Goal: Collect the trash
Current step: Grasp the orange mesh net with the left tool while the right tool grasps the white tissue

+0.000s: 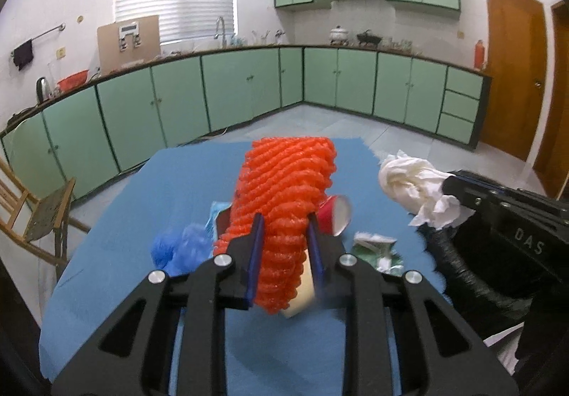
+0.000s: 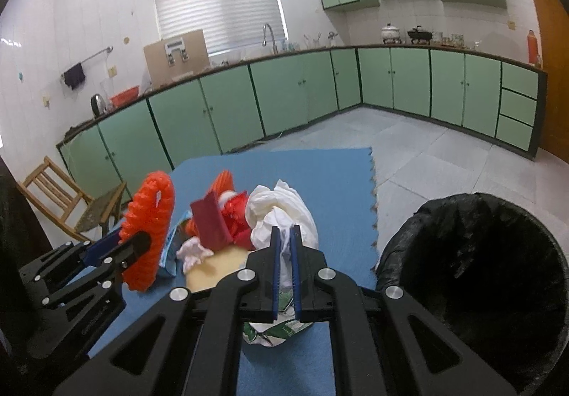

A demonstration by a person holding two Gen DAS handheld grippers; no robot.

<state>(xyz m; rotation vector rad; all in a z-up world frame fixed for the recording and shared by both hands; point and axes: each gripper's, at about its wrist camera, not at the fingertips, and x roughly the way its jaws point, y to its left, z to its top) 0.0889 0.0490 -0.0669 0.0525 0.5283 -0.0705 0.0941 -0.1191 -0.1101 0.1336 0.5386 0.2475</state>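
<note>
Orange foam net point(image 1: 288, 204); white tissue point(image 2: 281, 214); blue mat point(image 1: 117, 218); black bin liner point(image 2: 473, 253).

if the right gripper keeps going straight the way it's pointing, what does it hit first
Apart from the white crumpled tissue the right gripper already pinches, probably the blue foam mat beyond it. The black-lined trash bin sits off to its right, outside that line, though depth is hard to judge.

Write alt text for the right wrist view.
The right gripper is shut on a crumpled white tissue above a blue mat. At left, the left gripper holds an orange foam net; a black-lined trash bin stands open at right.
</note>
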